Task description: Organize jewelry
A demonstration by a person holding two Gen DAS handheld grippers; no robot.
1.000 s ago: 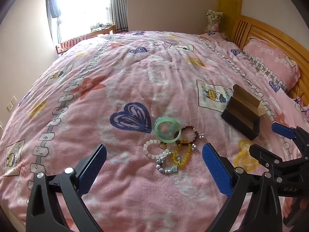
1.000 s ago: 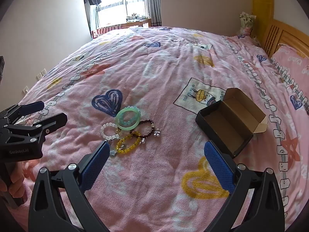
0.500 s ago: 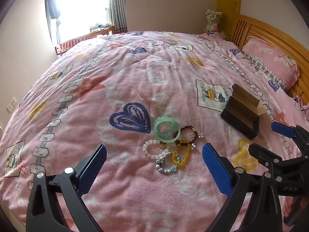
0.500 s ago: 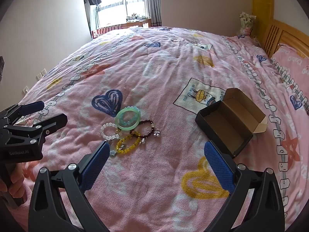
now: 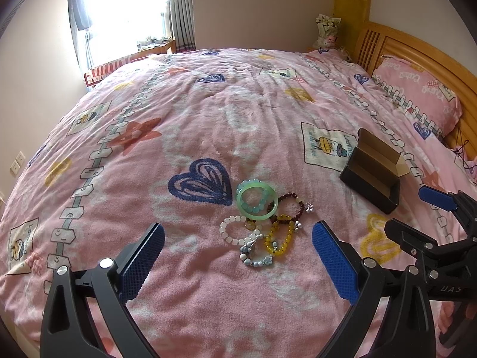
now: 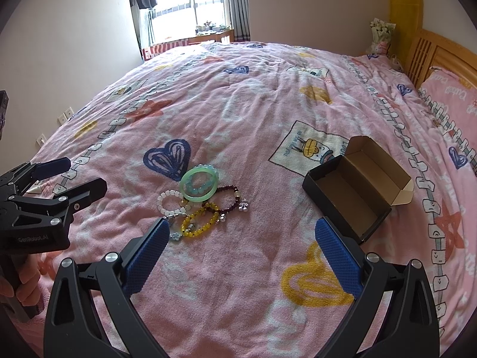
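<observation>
A pile of bracelets lies on the pink bedspread: a green bangle [image 5: 257,203] [image 6: 199,188], a white bead bracelet [image 5: 233,230] [image 6: 170,202], a yellow bead bracelet [image 5: 278,238] [image 6: 199,223], a dark red bead bracelet [image 5: 293,204] [image 6: 228,200] and a grey-blue one [image 5: 256,258]. An open, empty black box [image 5: 371,173] [image 6: 356,189] stands to their right. My left gripper [image 5: 238,256] is open and empty just short of the pile. My right gripper [image 6: 238,252] is open and empty, near the box and pile.
The wooden headboard [image 5: 417,50] and a pink pillow [image 5: 417,89] are at the right. A window [image 6: 190,3] and a wall lie beyond the far edge of the bed. The left gripper shows in the right wrist view [image 6: 53,185], the right one in the left wrist view [image 5: 429,217].
Both grippers have stayed almost still; the views shift only slightly. The bracelets and box have not moved.
</observation>
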